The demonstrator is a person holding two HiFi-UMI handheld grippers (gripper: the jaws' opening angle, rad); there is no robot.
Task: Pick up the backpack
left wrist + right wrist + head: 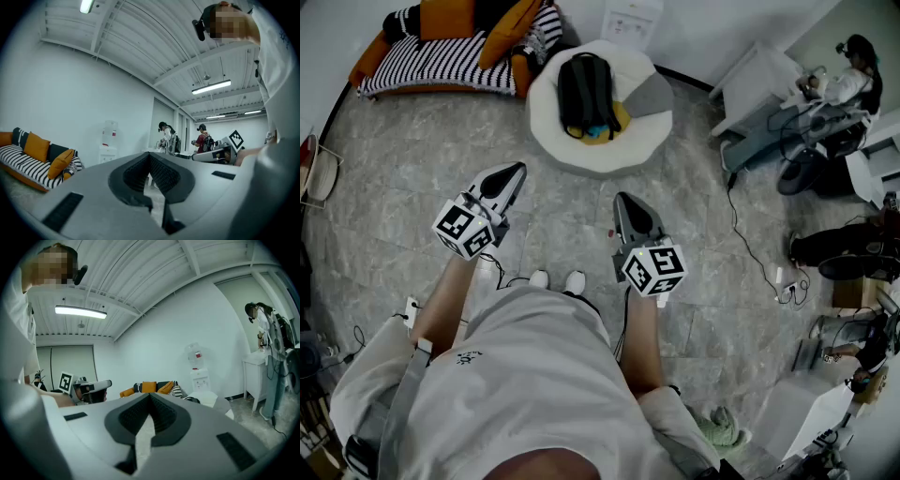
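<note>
A black backpack (586, 92) lies on a round white pouf (602, 155) at the far side of the stone floor in the head view; a yellow and a grey item lie beside it on the pouf. My left gripper (520, 170) and right gripper (622, 198) hover level over the floor, well short of the pouf, tips pointing towards it. Both are shut with nothing between the jaws. In the left gripper view the jaws (150, 155) meet tip to tip, and likewise the right gripper's (150, 395). The pouf's edge (208, 397) shows just beyond the right jaws.
A striped sofa (441, 58) with orange cushions stands at the back left, a water dispenser (634, 19) behind the pouf. To the right are a white table (757, 82), a seated person (848, 82) and cables (748, 246) across the floor. Other people (166, 137) stand at a desk.
</note>
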